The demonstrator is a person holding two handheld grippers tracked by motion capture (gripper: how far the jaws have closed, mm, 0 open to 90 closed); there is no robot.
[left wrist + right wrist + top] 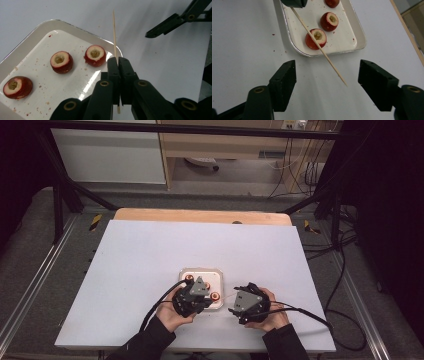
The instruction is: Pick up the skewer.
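1. Jaws of our right gripper stand spread wide, holding nothing, just above the white table.
2. Our left gripper pinches a wooden skewer, tip toward the right one.
3. Beyond, three cored red fruits sit in the tray.

The left tool is clamped tight, its jaws pressed together over the tray. The right tool gapes wide just beside that tray.

Black tongs with brass-ringed pivots, grey three-cornered top plates, trailing black cables, dark sleeves.
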